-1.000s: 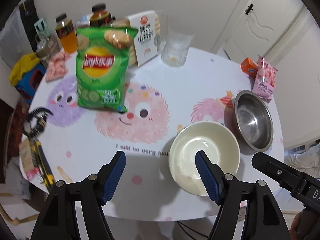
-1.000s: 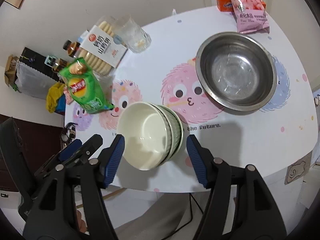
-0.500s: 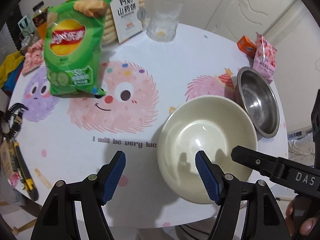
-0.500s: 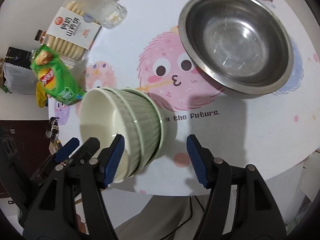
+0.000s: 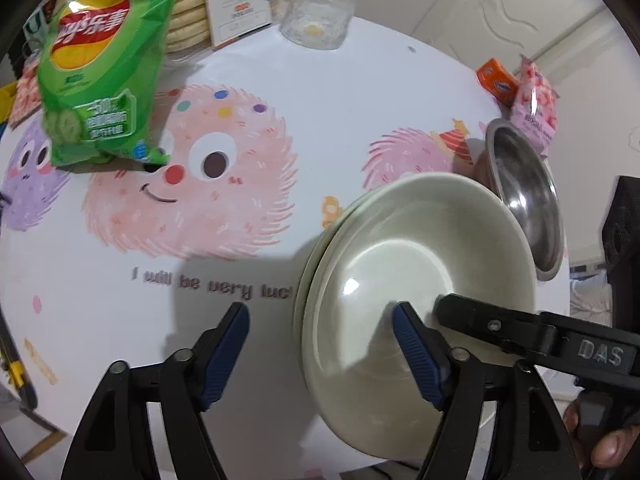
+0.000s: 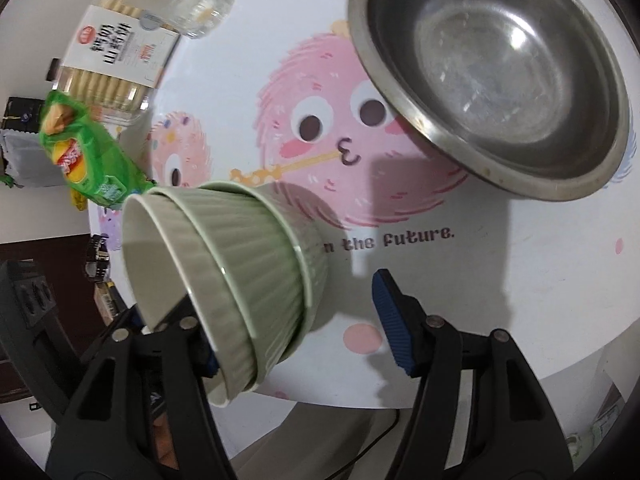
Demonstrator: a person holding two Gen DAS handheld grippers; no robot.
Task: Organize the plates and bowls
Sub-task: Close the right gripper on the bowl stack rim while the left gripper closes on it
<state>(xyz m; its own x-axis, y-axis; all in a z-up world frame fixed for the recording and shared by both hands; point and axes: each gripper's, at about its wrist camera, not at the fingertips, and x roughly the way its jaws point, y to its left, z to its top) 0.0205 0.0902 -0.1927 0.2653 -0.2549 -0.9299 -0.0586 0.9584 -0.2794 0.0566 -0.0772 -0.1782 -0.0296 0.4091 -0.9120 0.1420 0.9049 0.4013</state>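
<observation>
Two green ceramic bowls [image 6: 240, 280], nested as one stack, are sitting near the front edge of the white cartoon-print table [image 5: 320, 92], just beside the larger steel bowl [image 6: 496, 72], apart from it. Left gripper [image 5: 320, 352] is hovering over the stack with its right finger [image 5: 416, 356] inside the top bowl's cavity and the other finger over bare table; the fingers have just been opening, spread wide, pressing on nothing. Right gripper [image 6: 296, 316] is straddling the stack's near wall, one finger hidden behind the bowls, the other clear of them on the table side; its fingers have just been closing, gap showing, no grip. Chips bag [image 5: 100, 60], biscuit pack [image 6: 116, 60], glass [image 5: 320, 12], pink snack packet [image 5: 536, 108] are sitting further back.
</observation>
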